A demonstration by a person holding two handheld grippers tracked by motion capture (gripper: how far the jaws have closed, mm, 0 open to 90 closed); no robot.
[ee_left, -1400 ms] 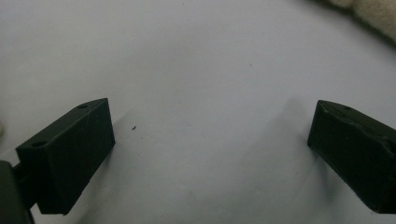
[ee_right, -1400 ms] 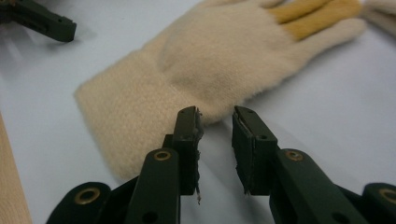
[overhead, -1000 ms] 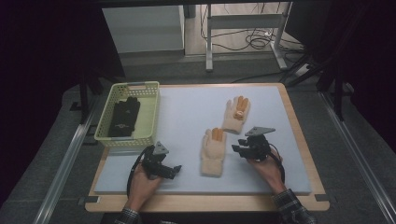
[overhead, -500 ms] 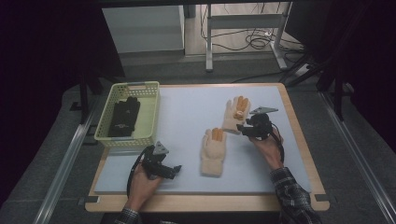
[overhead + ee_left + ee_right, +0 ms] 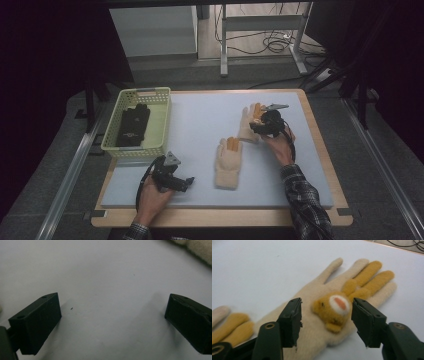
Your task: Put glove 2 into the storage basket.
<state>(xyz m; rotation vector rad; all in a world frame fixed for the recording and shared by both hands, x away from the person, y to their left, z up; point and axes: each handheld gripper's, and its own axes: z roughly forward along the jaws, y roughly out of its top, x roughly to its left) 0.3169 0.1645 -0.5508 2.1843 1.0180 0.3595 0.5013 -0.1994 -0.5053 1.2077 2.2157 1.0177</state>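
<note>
Two cream knitted gloves with orange fingers lie on the white table top. The far glove (image 5: pixel 246 125) carries a small orange animal face (image 5: pixel 334 308). My right gripper (image 5: pixel 256 126) hovers over that glove's palm. Its jaws have just been opening and now stand open on either side of the face (image 5: pixel 327 315), pressing on nothing. The near glove (image 5: pixel 228 161) lies flat in the middle, and its fingertips (image 5: pixel 230 323) appear at the left of the right gripper view. My left gripper (image 5: pixel 186 183) rests near the front edge, open (image 5: pixel 112 322) over bare table.
A yellow-green plastic basket (image 5: pixel 162 120) stands at the table's left with a black glove-like item (image 5: pixel 133 125) inside. The table's wooden border (image 5: pixel 320 150) runs along the right. A corner of cream knit (image 5: pixel 197 247) lies at the top right of the left gripper view.
My right gripper has moved from beside the near glove up to the far glove, and its jaws have widened. The left gripper has stayed put.
</note>
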